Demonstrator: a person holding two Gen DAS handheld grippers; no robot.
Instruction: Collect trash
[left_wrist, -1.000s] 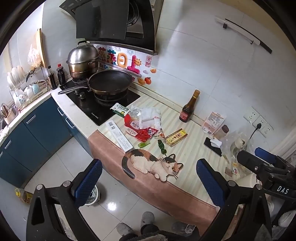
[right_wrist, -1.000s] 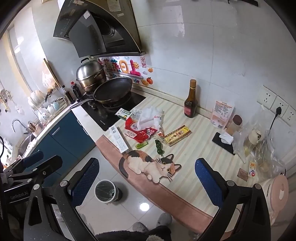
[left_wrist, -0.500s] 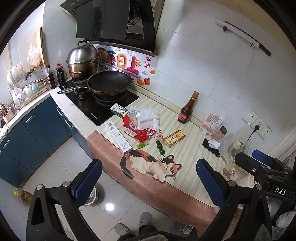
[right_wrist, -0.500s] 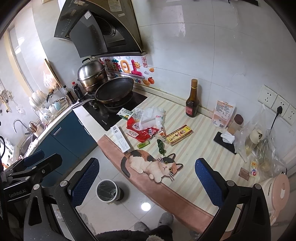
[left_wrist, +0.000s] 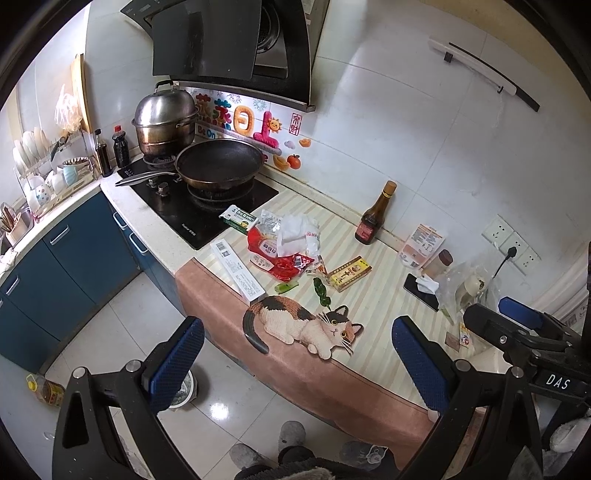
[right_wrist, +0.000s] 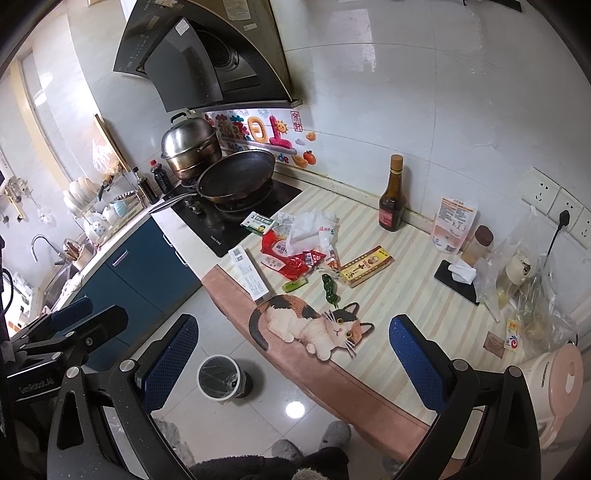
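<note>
Trash sits clustered mid-counter: we note red wrappers (right_wrist: 291, 260) under a crumpled white bag (right_wrist: 312, 225), a long white box (right_wrist: 249, 272) at the counter edge, a green-and-white carton (right_wrist: 259, 222) beside the hob, a yellow box (right_wrist: 365, 265), and green scraps (right_wrist: 330, 289) near the cat-print mat (right_wrist: 314, 325). Our left gripper (left_wrist: 295, 363) and right gripper (right_wrist: 290, 360) hang well short of the counter, jaws spread wide and holding nothing. On the floor below stands a small bin (right_wrist: 220, 377).
</note>
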